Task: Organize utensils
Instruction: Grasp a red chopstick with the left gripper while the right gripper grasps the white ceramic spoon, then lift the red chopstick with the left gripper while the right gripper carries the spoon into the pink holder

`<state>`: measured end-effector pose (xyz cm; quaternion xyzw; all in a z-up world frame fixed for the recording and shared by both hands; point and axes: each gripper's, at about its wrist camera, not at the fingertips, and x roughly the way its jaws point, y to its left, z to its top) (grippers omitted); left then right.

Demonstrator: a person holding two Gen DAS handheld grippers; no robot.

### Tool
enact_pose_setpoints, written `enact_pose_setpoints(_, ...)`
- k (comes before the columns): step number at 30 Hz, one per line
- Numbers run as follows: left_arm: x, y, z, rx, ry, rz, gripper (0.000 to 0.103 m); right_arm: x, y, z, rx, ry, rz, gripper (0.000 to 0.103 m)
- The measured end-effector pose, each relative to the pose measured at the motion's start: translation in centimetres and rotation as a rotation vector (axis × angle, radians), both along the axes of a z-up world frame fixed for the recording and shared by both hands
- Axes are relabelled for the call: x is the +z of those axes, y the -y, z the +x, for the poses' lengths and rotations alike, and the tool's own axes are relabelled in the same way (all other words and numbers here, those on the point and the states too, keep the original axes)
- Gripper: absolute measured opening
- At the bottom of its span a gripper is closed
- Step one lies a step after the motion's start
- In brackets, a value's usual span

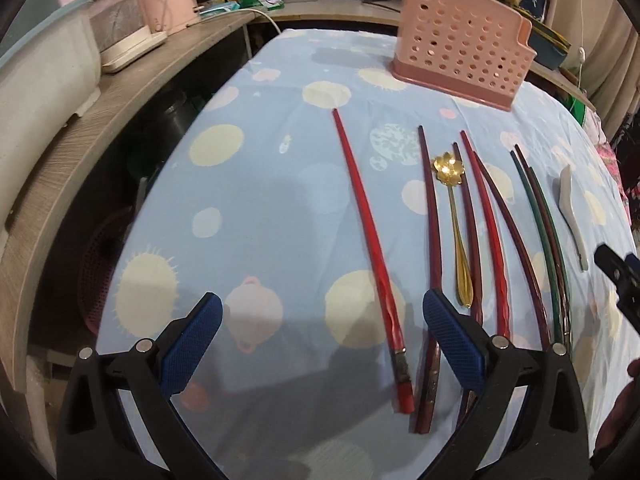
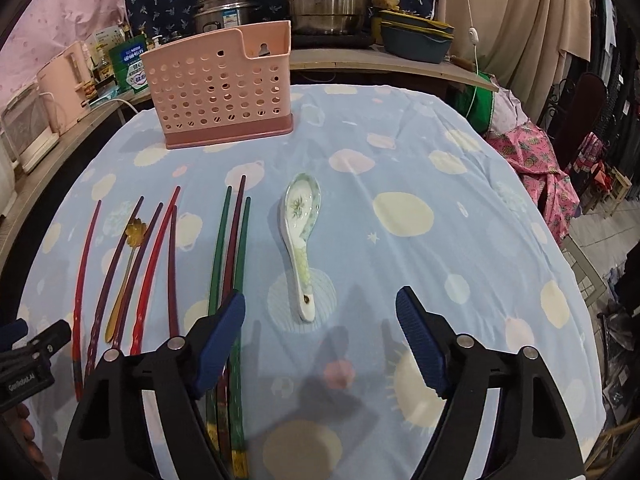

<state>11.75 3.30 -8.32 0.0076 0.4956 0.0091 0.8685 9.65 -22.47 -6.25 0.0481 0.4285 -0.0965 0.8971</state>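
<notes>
A pink perforated utensil holder (image 1: 460, 46) (image 2: 224, 88) stands at the far side of the table. Several red, maroon and green chopsticks (image 1: 370, 240) (image 2: 232, 248) lie in a row on the cloth, with a gold flower-shaped spoon (image 1: 452, 204) (image 2: 126, 264) among them. A white ceramic soup spoon (image 2: 304, 236) (image 1: 572, 208) lies to their right. My left gripper (image 1: 322, 312) is open and empty above the near ends of the red chopsticks. My right gripper (image 2: 320, 308) is open and empty, just short of the ceramic spoon's handle.
The table has a blue cloth (image 2: 420, 184) with pale dots. A wooden shelf (image 1: 132, 88) with a pink kettle and appliances runs along the left. Steel pots (image 2: 324, 0) and a blue dish stand behind the table. Clothes hang at the right.
</notes>
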Motion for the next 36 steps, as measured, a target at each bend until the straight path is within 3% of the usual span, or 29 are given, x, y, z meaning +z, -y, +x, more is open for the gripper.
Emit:
enact_pose_setpoints(3,-0.5,0.3,0.5,-0.012,-0.015,-0.015,0.093,-0.7,0.0,1.4,0.008,-0.015,0.005,0.060)
enact_pose_setpoints(10,-1.2,0.2,0.0,-0.039,-0.032,-0.040,0.078,-2.8,-0.1,2.7,0.022,-0.066,0.018,0.035)
enact_pose_setpoints(12,-1.2,0.1,-0.4,-0.046,-0.027,-0.034,0.069,-2.8,-0.1,2.3,0.029,-0.055,0.016,0.031)
enact_pose_setpoints(14,-1.1,0.1,-0.8,-0.056,-0.019,-0.040,0.056,-2.9,-0.2,2.1,0.038,-0.056,0.015,0.017)
enact_pose_setpoints(16,-0.9,0.2,-1.2,-0.068,-0.016,-0.049,0.043,-2.9,-0.2,1.9,0.048,-0.056,0.021,0.010)
enact_pose_setpoints(20,-0.6,0.3,-1.9,-0.093,-0.020,-0.084,0.015,-2.7,-0.2,1.0,0.057,-0.058,0.038,0.009)
enact_pose_setpoints(22,-0.6,0.4,-2.3,-0.101,-0.029,-0.098,0.008,-2.5,-0.1,0.2,0.059,-0.059,0.051,0.009)
enact_pose_setpoints(29,0.8,0.2,-4.6,-0.105,-0.010,-0.110,0.007,-1.1,0.5,-3.3,0.062,-0.042,0.090,0.008)
enact_pose_setpoints(36,4.6,-0.5,-6.5,-0.095,0.078,-0.129,0.007,1.5,0.9,-5.9,0.063,0.004,0.130,0.006)
